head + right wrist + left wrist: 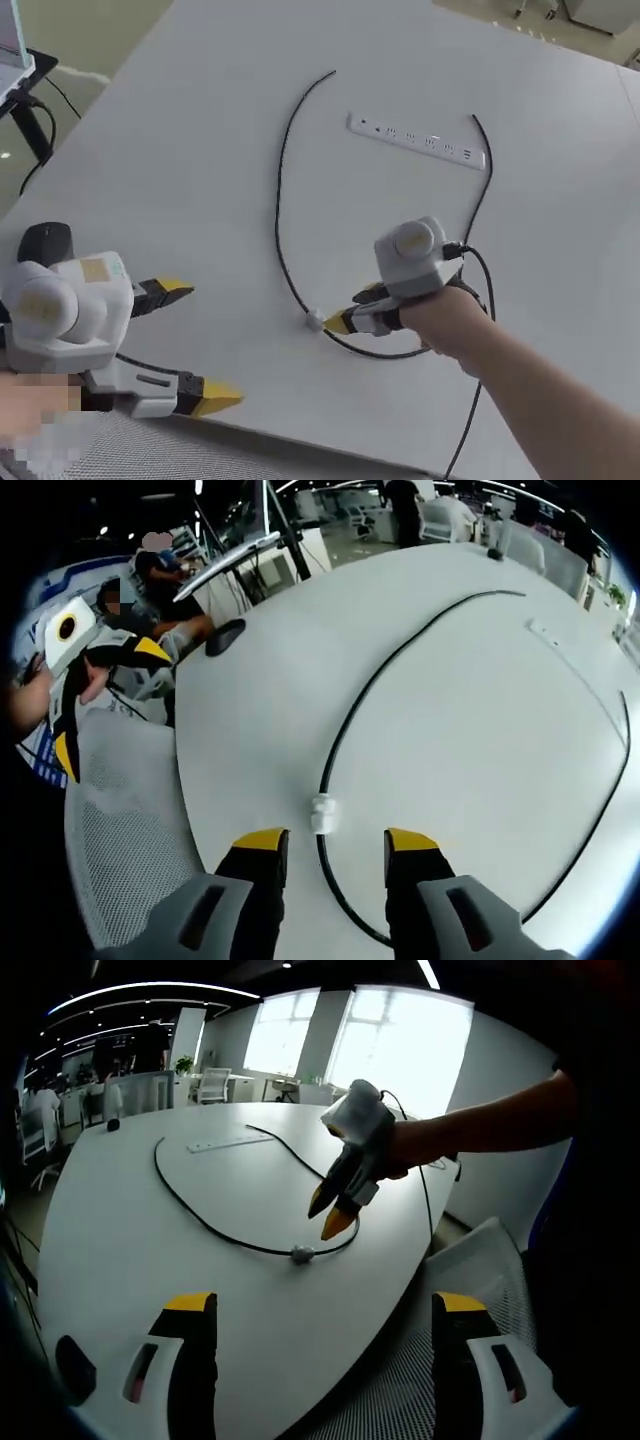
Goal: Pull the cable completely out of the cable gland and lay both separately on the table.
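The small white plastic cable gland (322, 813) lies on the round white table (200, 150) just ahead of the right gripper (336, 842), a little toward its left jaw and not touching either jaw. It is threaded on the thin black cable (280, 200). That gripper's jaws stand moderately parted and hold nothing. One run of cable passes back between them and curves off to the gripper's right. The other run leaves the far side of the gland in a long arc to a free end well away.

The gland's long axis follows the cable, pointing almost straight away from the right gripper along its jaw line. Which end is the nut cannot be told.

The step in hand looks like the first grasp. It would go well if the right gripper eased forward and closed across the gland's body rather than on the cable, square to its axis so it does not squirt out.

The left gripper (205, 345) hangs at the table's near edge, well apart from the gland, jaws wide and empty. It would best take the cable close beside the gland and pull along the axis.
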A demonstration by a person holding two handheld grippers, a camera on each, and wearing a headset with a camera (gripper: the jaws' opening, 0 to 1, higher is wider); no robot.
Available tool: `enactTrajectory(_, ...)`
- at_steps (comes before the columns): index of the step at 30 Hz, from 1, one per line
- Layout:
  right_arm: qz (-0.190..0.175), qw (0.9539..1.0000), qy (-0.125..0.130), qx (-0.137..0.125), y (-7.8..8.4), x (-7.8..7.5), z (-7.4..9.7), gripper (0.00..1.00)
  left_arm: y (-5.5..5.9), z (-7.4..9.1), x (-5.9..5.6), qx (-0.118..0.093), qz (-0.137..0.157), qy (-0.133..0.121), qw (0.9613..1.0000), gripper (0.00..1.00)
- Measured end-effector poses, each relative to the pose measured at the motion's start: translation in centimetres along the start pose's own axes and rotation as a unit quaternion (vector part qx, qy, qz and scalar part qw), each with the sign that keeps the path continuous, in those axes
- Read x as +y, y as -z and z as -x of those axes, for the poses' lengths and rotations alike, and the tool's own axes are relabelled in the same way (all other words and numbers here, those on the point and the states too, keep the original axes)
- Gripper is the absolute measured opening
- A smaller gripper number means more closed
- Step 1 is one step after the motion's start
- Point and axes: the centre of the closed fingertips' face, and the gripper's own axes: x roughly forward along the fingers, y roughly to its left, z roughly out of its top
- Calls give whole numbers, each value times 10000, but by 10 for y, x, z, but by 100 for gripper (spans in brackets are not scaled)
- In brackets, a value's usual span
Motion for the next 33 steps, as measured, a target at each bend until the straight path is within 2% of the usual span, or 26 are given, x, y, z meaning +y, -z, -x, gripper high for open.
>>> enactTrajectory(7, 41, 9996, -47, 288, 3, 0, -17, 31, 0, 1, 0, -27, 30, 51, 10000, 88)
enactTrajectory(16, 37, 9986, -114, 506, 5, 8, -32, 24, 5, 3, 2, -7, 84, 67, 9999, 86)
enactTrajectory(28, 141, 9981, -60, 600, 8, 11, -36, 12, 4, 5, 4, -85, 161, 114, 9998, 84)
enactTrajectory(33, 140, 9976, -11, 673, 10, 11, -38, 9, 6, 6, 2, -47, 153, 127, 9998, 83)
